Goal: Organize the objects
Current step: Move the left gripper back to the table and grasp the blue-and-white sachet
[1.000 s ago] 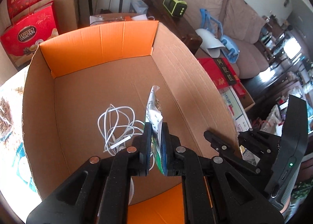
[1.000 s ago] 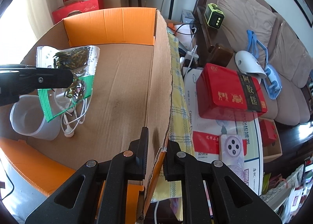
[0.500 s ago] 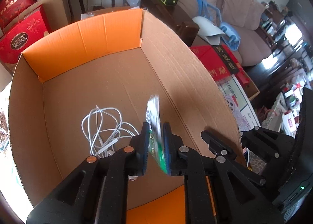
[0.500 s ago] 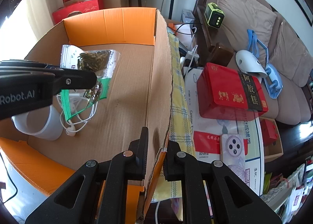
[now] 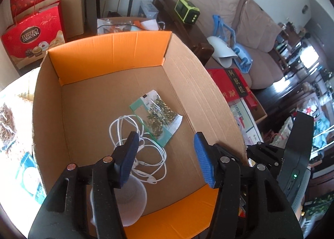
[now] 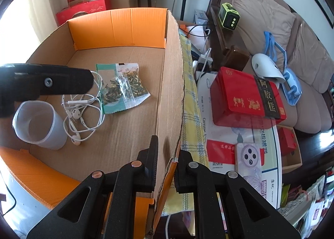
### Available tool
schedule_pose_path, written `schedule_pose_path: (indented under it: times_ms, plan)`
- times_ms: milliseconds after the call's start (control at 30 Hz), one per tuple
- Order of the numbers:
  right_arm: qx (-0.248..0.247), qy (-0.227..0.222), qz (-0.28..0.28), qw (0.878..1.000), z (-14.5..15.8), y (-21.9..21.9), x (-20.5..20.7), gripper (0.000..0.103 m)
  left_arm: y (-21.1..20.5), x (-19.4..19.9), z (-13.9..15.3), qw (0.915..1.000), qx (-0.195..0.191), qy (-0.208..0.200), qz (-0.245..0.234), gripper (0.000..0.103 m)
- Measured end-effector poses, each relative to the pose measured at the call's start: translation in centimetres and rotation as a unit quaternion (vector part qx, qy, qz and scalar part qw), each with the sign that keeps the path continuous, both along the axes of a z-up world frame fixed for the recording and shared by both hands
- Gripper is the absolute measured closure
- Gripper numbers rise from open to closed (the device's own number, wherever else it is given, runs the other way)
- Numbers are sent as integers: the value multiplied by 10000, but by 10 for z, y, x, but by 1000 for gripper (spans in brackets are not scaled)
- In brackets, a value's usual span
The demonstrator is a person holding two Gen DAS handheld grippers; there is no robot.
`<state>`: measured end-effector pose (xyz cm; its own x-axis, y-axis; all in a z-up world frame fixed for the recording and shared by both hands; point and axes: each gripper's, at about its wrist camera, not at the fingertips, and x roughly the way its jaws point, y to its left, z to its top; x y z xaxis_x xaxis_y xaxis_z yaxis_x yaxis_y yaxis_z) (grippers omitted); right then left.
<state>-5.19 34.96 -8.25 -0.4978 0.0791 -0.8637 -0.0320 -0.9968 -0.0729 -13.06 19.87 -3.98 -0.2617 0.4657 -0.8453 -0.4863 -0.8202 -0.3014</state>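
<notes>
Tea packet (image 5: 157,116) dropped ahead of opening left gripper (image 5: 166,158) jaws, nothing between; right gripper (image 6: 166,169) clamps box wall (image 6: 170,84), steadying it.

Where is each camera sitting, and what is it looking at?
Left wrist view: sits on the left gripper, looking down into the cardboard box; its own opening fingers show, nothing between them.
Right wrist view: sits on the right gripper, looking along the box's side wall, which its shut fingers clamp; the left gripper's finger pokes in.
Both share: the tea packet, white earphones and plastic cup in the box.
</notes>
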Motion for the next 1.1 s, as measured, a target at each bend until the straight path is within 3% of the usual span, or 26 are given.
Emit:
schedule_pose_path:
  times_ms: [67, 233, 333, 467, 800, 1100]
  plan:
    - [-2, -1, 1, 10000, 0, 0, 0, 92, -13, -1, 7, 9999, 36, 113, 124, 36]
    - [5, 1, -2, 10000, 0, 1, 0, 92, -40, 2, 24, 9983, -115, 487, 300, 33]
    - [3, 2, -6, 10000, 0, 1, -1, 92, -58, 3, 30, 9971, -119, 629, 411, 19]
    - [6, 2, -22, 10000, 0, 1, -1, 92, -82, 3, 34, 9943, -232, 803, 668, 12]
    - [16, 9, -33, 10000, -1, 2, -2, 92, -142, 2, 27, 9885, -406, 898, 1143, 11]
    - [14, 9, -32, 10000, -1, 2, -1, 91, -197, -7, -4, 9822, -578, 619, 1679, 11]
